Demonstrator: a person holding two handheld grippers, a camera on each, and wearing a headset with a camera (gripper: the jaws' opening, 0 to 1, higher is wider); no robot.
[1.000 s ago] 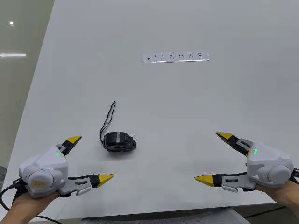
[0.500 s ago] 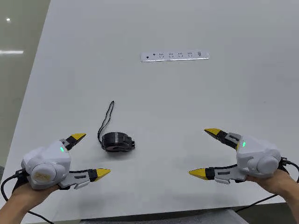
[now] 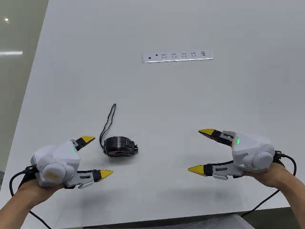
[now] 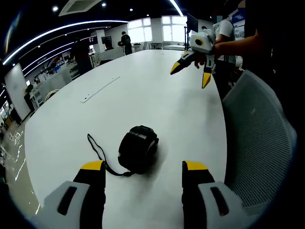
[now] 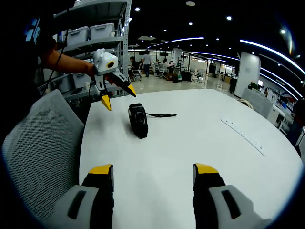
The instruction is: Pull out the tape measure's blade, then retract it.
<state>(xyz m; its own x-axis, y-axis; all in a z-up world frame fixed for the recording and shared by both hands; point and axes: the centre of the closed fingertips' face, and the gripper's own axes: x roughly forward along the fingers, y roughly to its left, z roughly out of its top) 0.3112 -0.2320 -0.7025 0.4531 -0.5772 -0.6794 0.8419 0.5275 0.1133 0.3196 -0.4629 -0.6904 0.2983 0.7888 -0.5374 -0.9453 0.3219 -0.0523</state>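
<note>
While the left tool [image 3: 97,156] and right tool [image 3: 200,150] both hang with jaws spread and empty, the tape measure [image 3: 120,145] lies on the white surface [image 3: 167,105].
Just beyond the left tool's tips, ahead of the gap between them and touching neither, sits the black tape measure, its thin cord [image 3: 108,121] trailing toward the far side. Well to the right, the right tool points inward at it, and a power strip [image 3: 177,57] lies farther back.

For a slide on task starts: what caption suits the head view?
Open left gripper and open right gripper, white with yellow tips, flank a black tape measure lying untouched on the white table.
</note>
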